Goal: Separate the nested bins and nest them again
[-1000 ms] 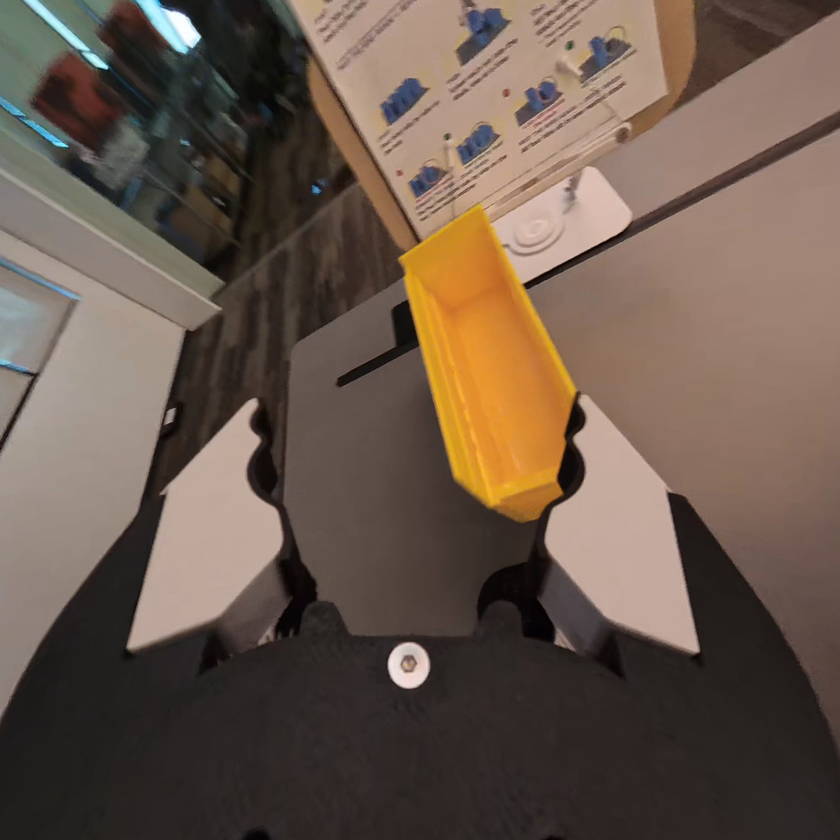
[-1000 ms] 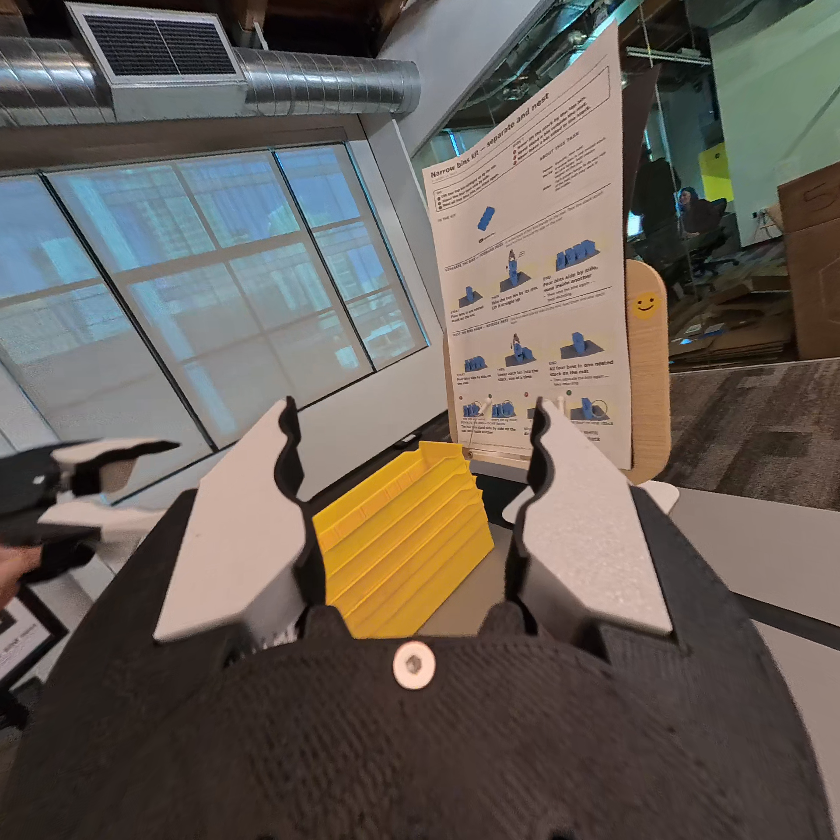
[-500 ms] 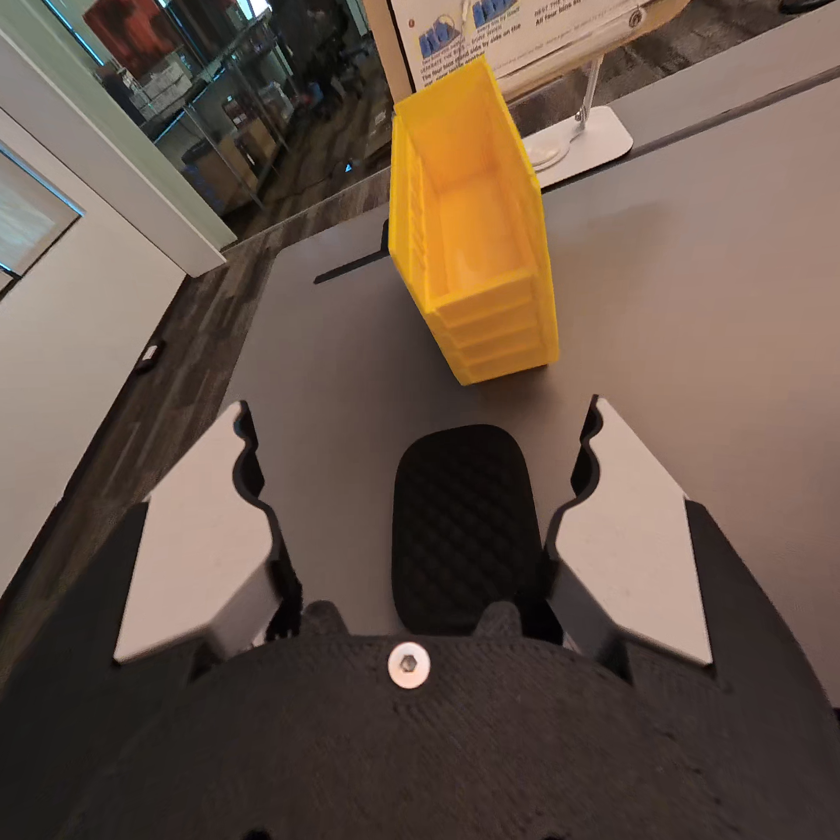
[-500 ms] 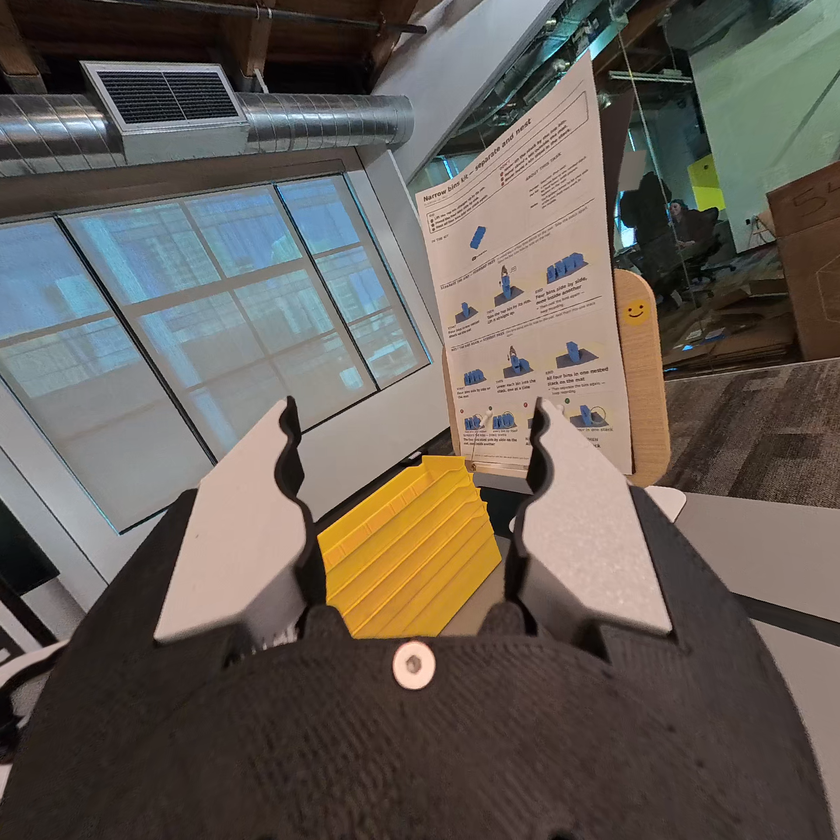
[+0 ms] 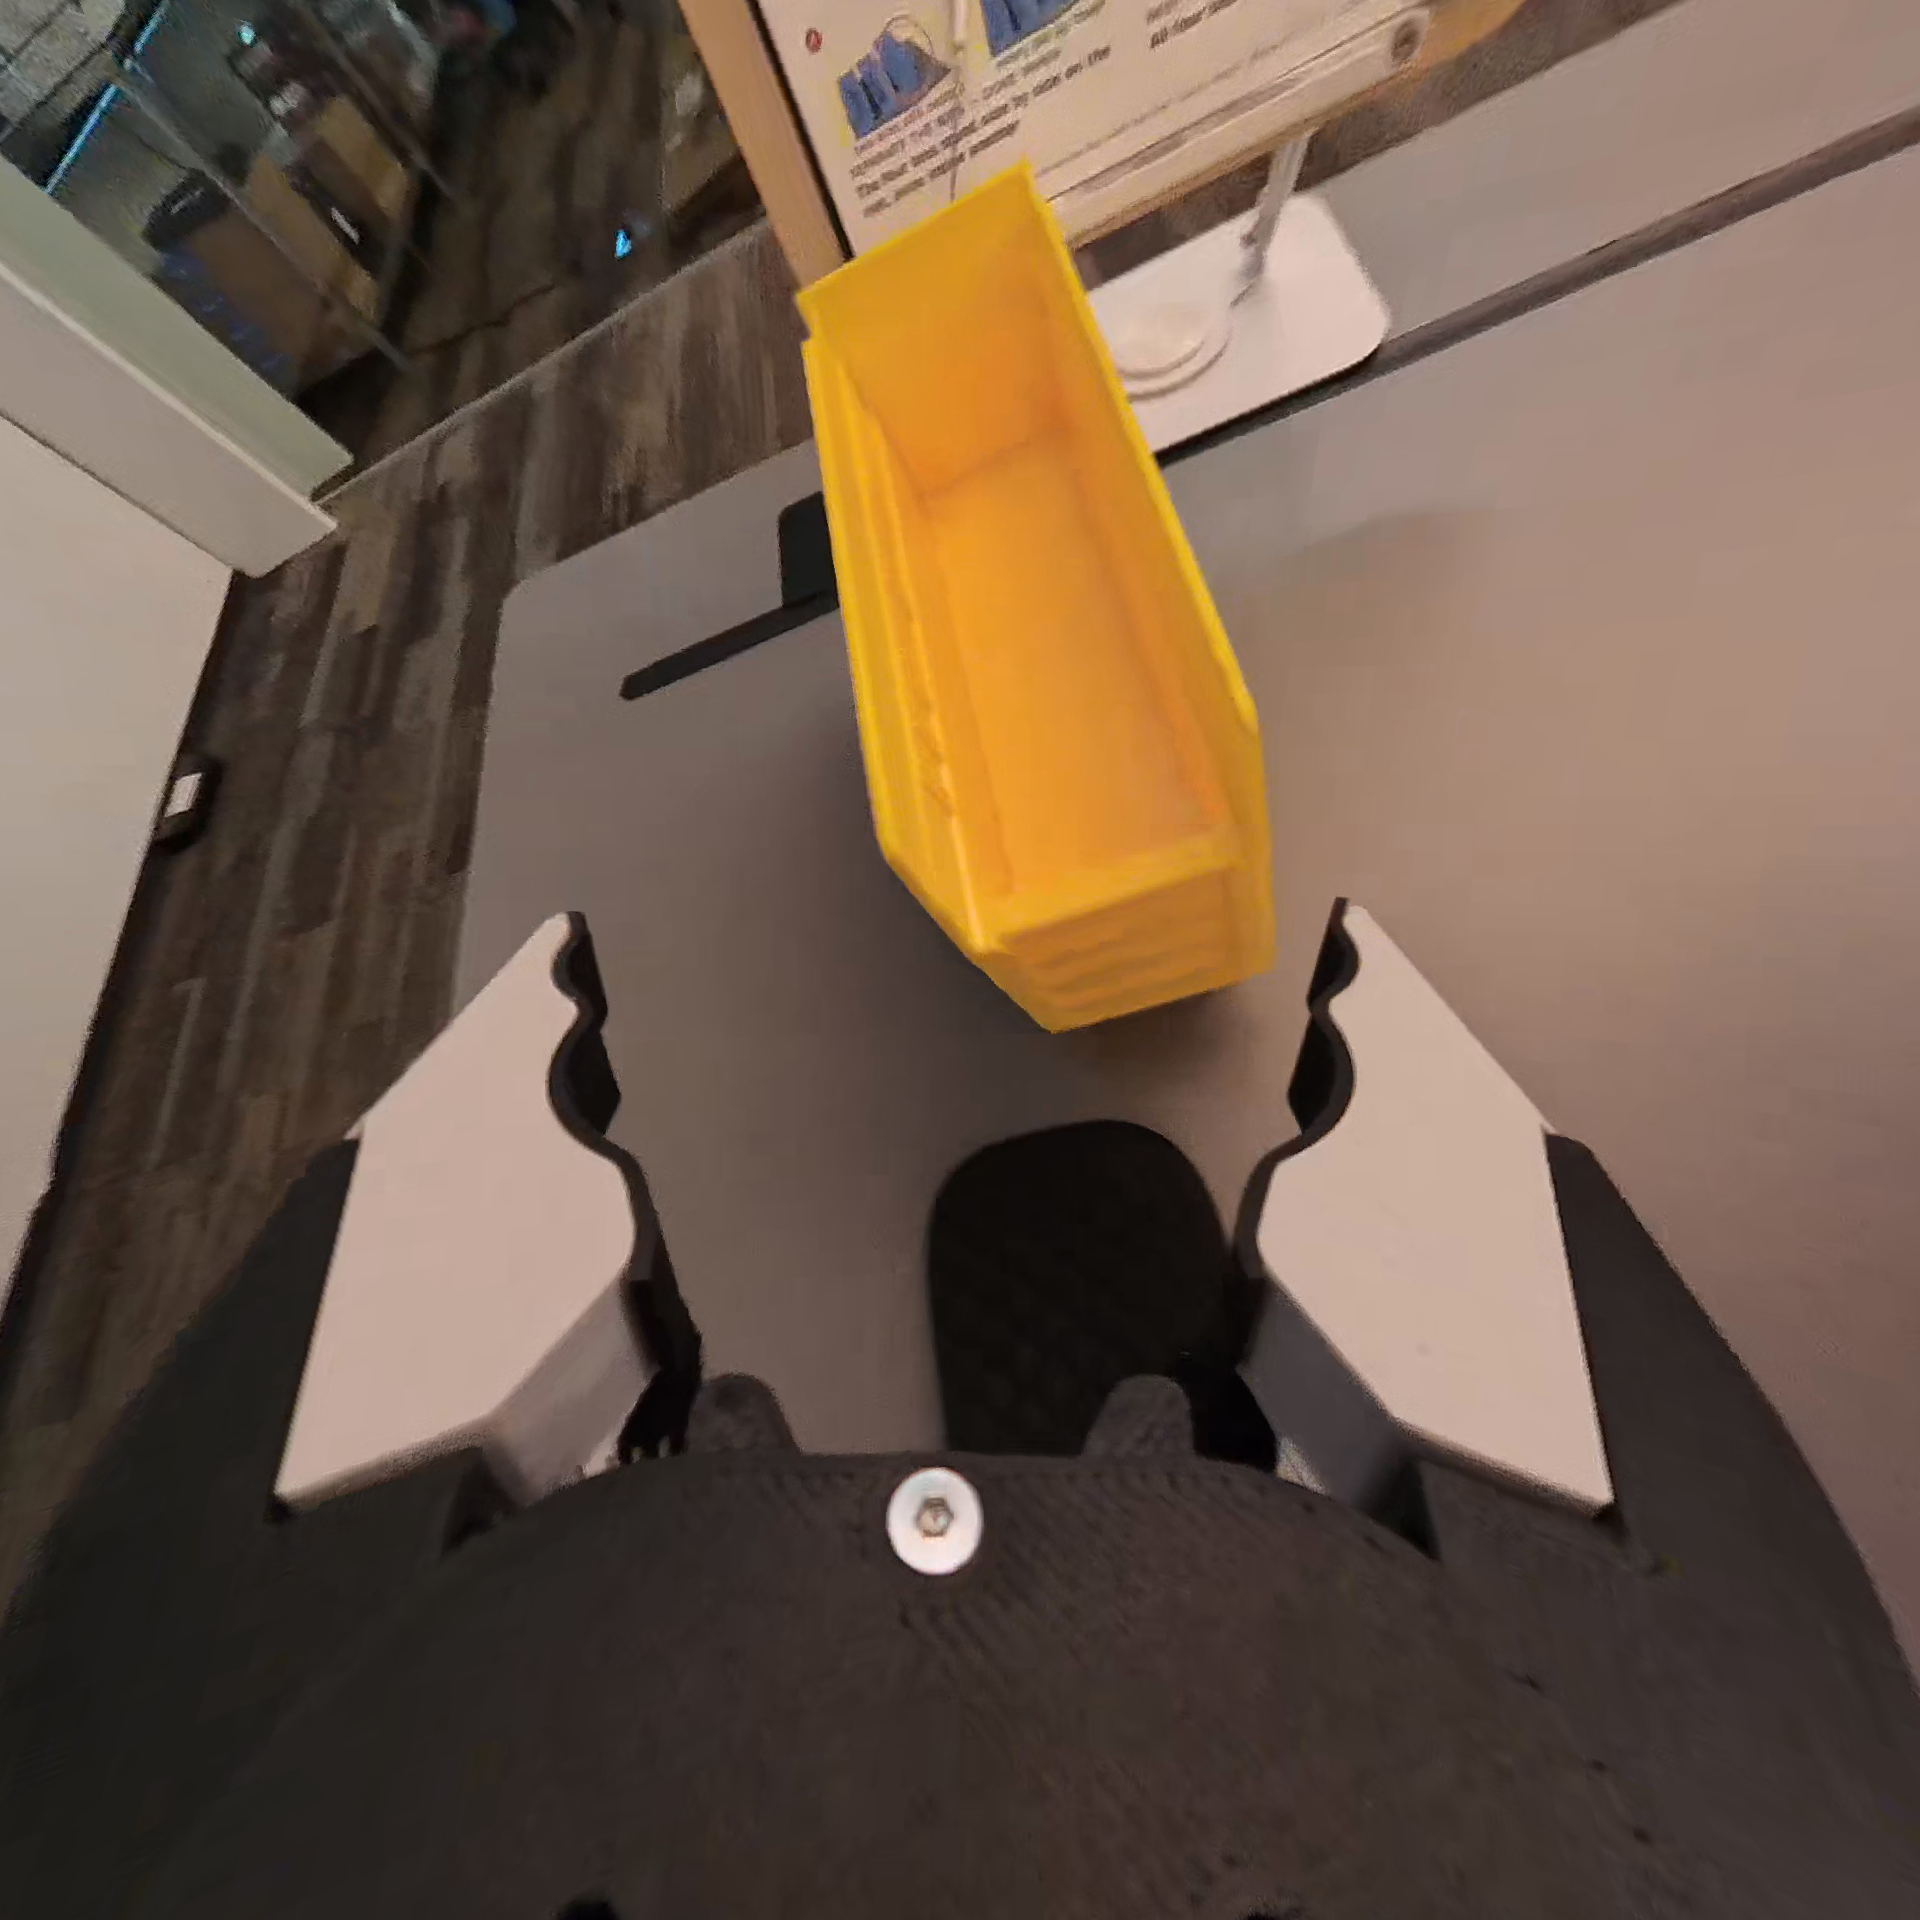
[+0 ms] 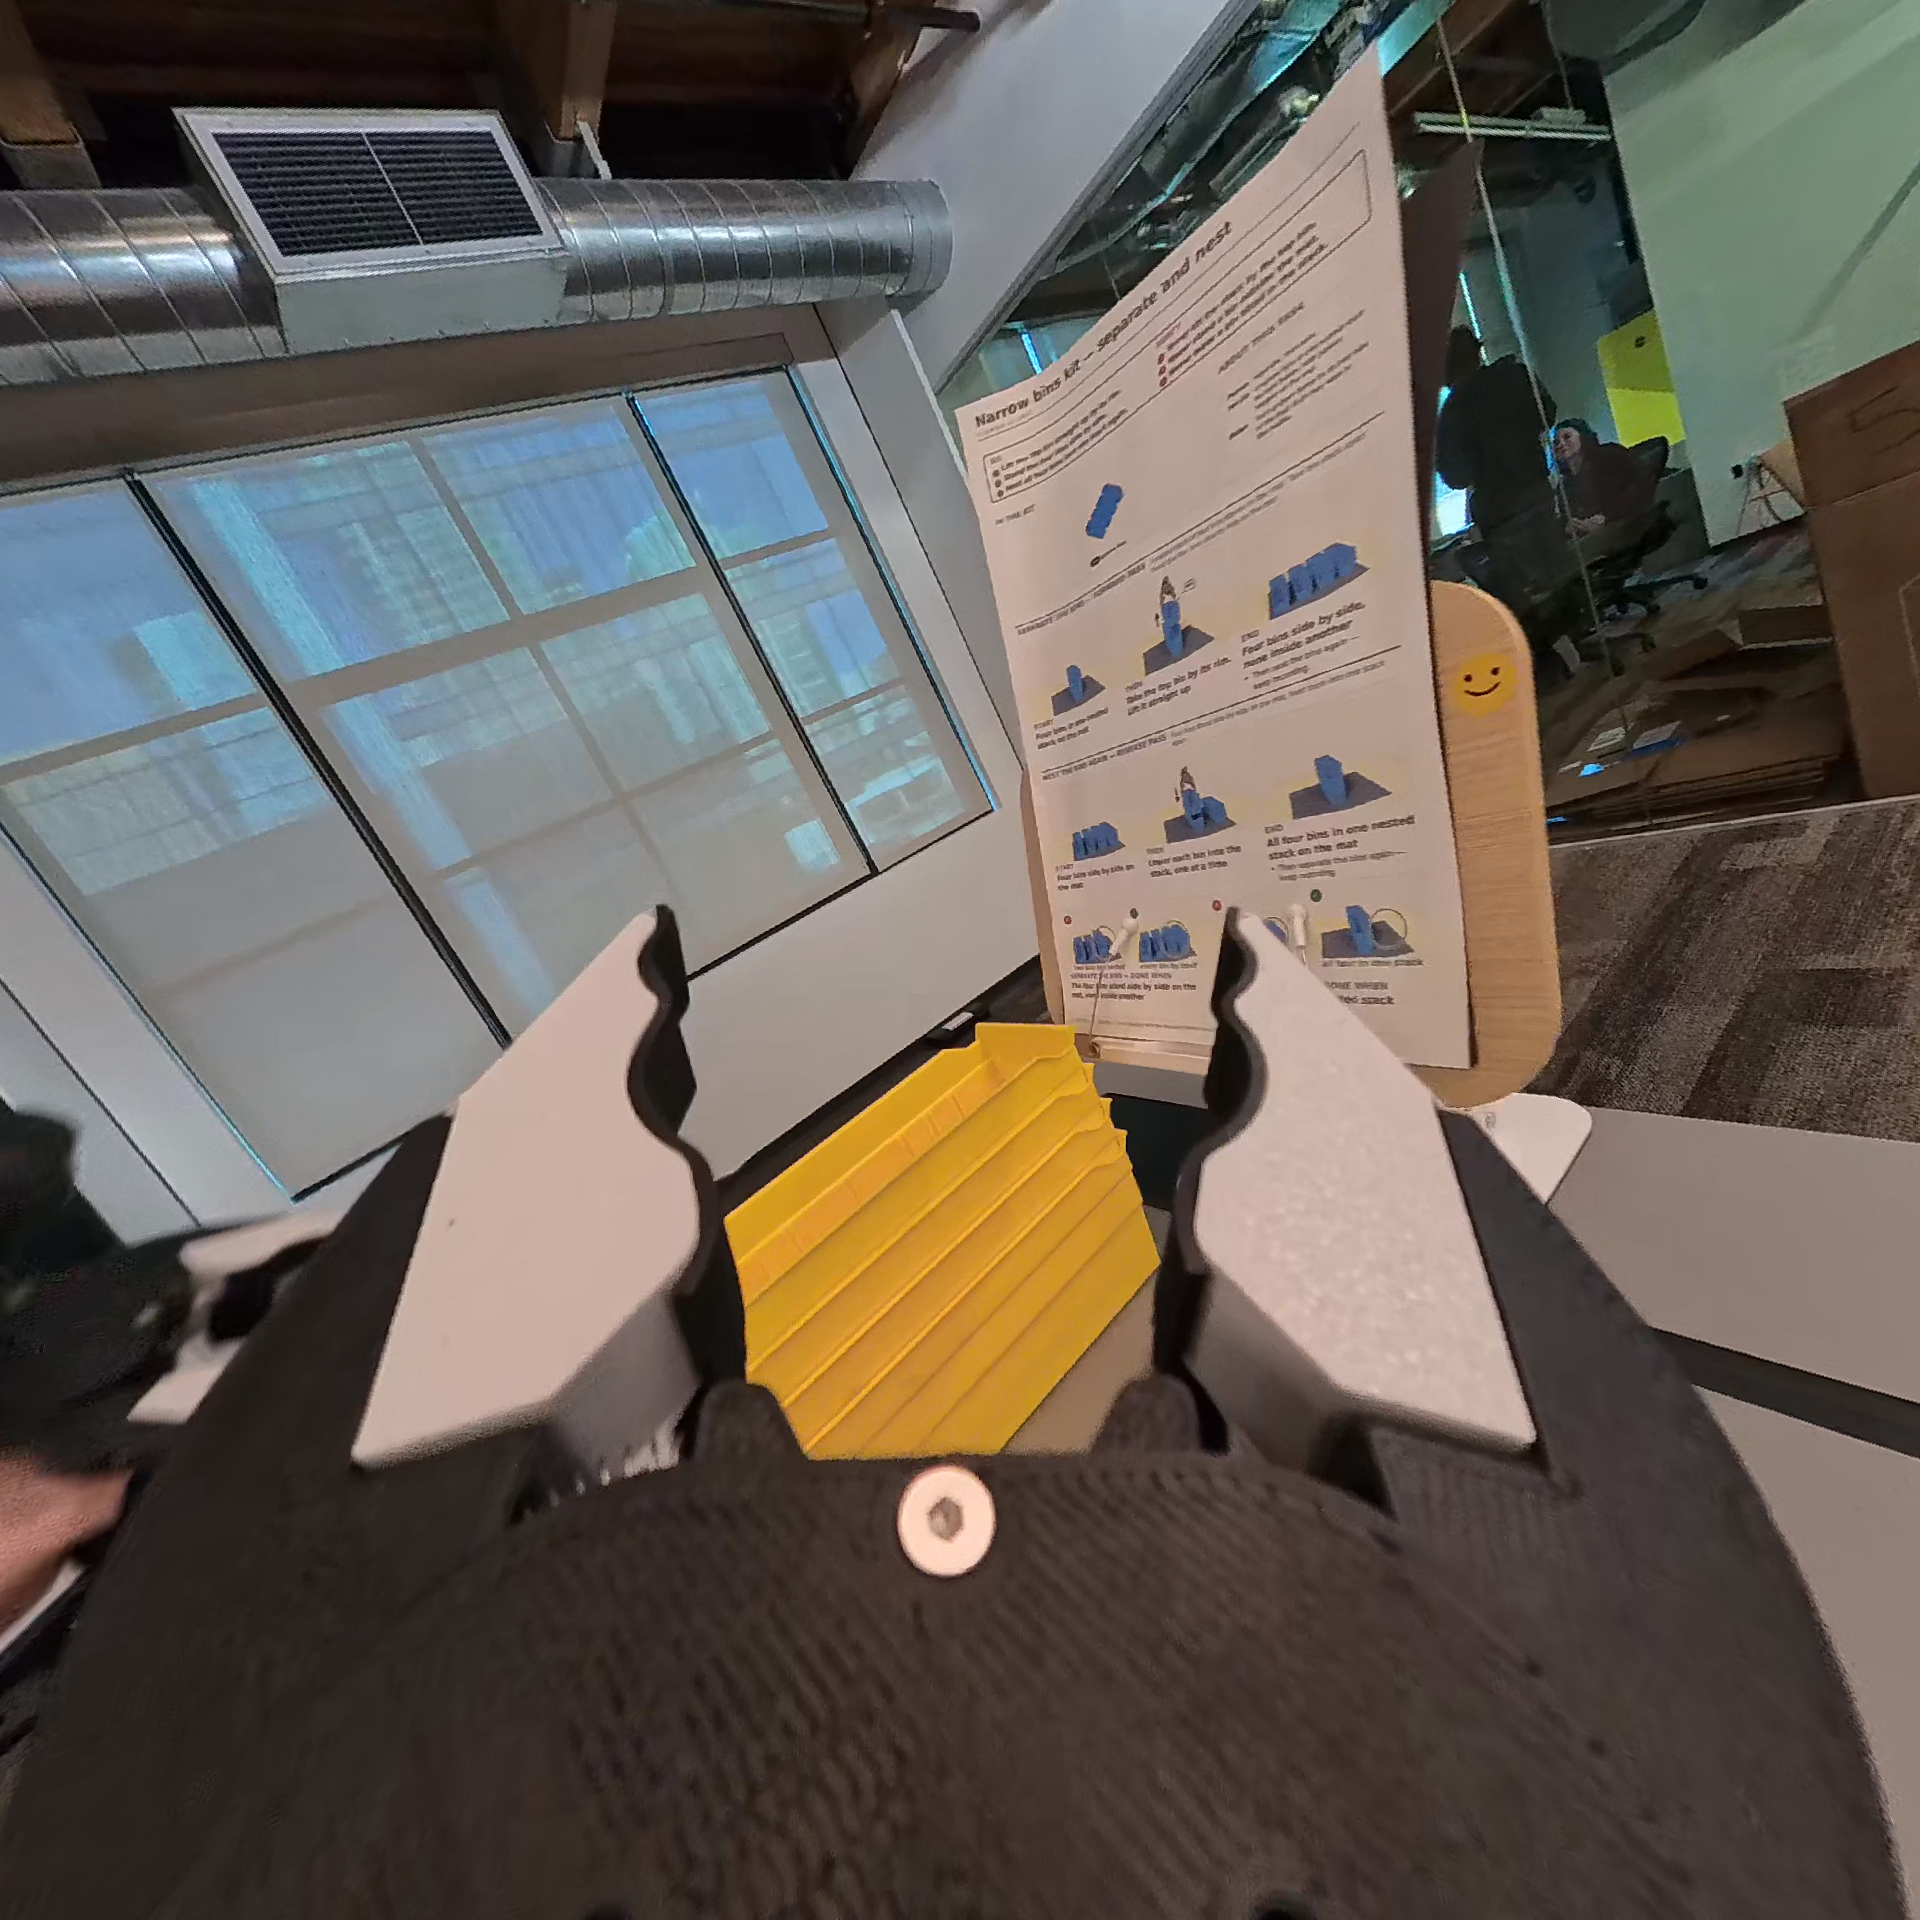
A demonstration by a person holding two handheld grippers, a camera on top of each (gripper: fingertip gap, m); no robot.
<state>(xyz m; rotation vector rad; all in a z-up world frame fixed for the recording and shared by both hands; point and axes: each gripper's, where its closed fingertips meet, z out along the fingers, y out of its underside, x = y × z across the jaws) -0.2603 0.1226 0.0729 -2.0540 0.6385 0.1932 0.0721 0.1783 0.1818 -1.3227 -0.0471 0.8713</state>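
On the bench: the yellow bins sit nested in one stack, open side up, just ahead of my left jaws
Left jaws: spread wide, gripping nothing; the stack's near end lies just beyond the tips, touching neither pad
Right jaws: also open and empty, low beside the bins, whose stepped rims show between my fingers
Behind: an instruction sheet on a stand
Step, as I judge: reaching for the top bin
Risk: pinching several rims at once would lift the whole stack
Risk: a tight nest may drag the lower bins up, then drop them
Risk: a push on the near end could slide the stack towards the stand
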